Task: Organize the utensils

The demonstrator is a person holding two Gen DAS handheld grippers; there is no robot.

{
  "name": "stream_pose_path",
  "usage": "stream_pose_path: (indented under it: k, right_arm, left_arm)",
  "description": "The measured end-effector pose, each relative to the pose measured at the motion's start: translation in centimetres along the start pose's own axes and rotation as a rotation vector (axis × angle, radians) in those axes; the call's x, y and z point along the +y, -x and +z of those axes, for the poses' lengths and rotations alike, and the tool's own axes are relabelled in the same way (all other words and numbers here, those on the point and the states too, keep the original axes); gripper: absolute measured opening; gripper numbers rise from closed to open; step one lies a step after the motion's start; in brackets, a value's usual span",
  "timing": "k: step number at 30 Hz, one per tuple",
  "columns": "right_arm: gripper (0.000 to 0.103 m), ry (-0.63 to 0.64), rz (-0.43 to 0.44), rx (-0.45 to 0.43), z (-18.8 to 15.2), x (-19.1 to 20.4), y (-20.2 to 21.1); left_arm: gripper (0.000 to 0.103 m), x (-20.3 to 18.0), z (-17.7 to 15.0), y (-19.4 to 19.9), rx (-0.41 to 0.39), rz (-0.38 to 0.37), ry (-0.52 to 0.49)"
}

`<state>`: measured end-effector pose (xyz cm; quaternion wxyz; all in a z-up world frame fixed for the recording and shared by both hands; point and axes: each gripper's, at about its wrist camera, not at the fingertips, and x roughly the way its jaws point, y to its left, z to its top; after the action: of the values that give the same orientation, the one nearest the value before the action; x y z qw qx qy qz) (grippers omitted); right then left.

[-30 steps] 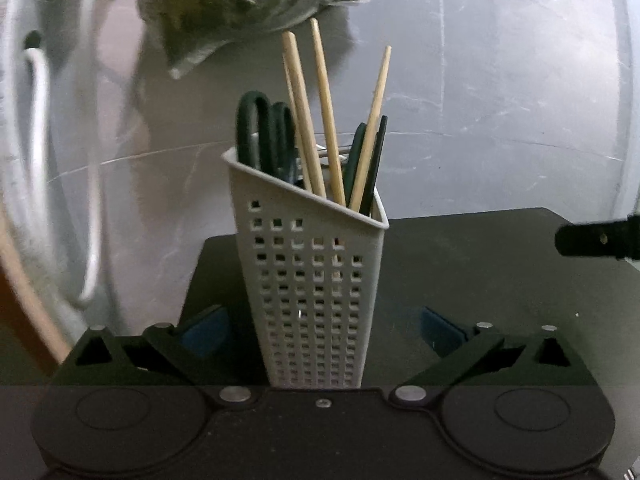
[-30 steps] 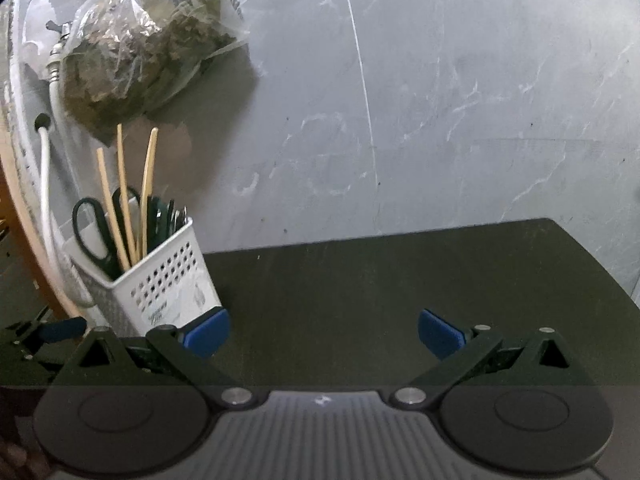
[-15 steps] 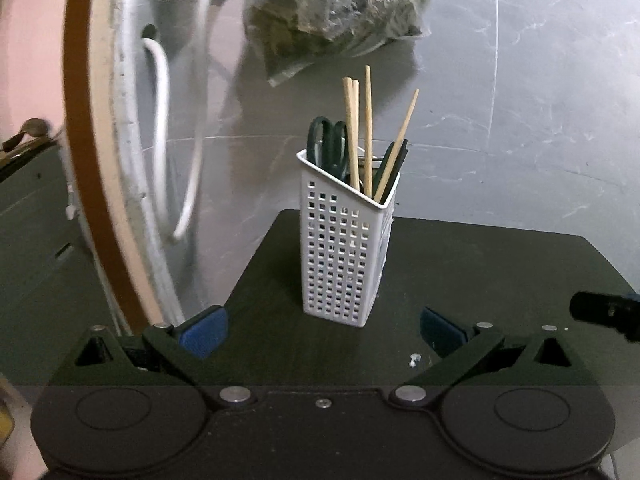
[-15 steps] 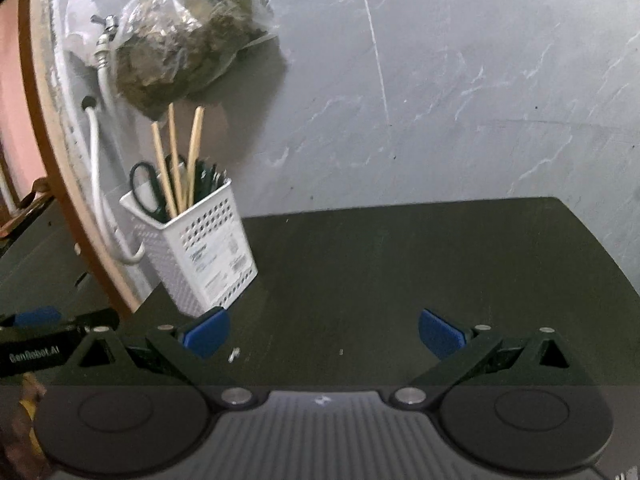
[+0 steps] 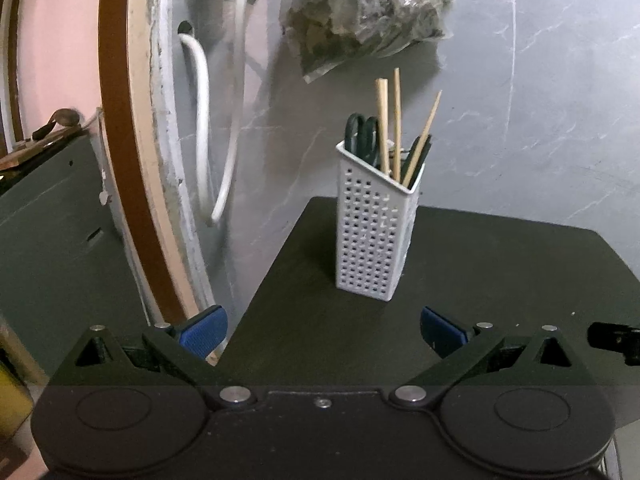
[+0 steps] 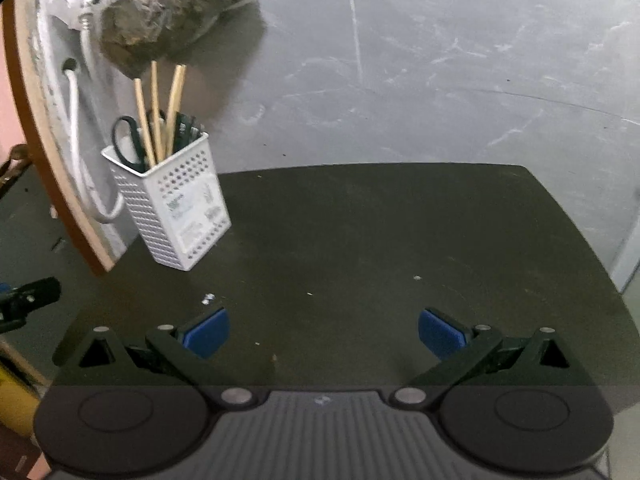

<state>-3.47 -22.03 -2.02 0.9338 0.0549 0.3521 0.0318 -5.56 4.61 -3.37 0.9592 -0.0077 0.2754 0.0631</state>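
Plastic bag and hoses behind utensil caddy

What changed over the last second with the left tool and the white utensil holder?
The left tool let go of the white perforated plastic utensil holder and backed away; it is now open and clear of it. The holder stayed upright on the black table, wooden chopsticks and dark-handled scissors inside.
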Motion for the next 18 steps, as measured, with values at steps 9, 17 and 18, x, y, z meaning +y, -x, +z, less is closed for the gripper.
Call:
stream_pose_path:
  k: [9, 17, 18]
  right_arm:
    - [0.103, -0.02, -0.086, 0.007, -0.2, 1.9, 0.8]
    - [0.103, -0.029, -0.142, 0.024, -1.0, 3.3, 1.5]
    - [0.103, -0.026, -0.149, 0.025, -1.1, 3.4, 1.7]
  left_arm:
    - [0.102, 2.1, 0.2, -0.6, 0.018, -0.037, -0.053]
    - [0.102, 3.3, -0.2, -0.9, 0.033, -0.08, -0.095]
    - [0.102, 3.4, -0.2, -1.0, 0.037, -0.084, -0.094]
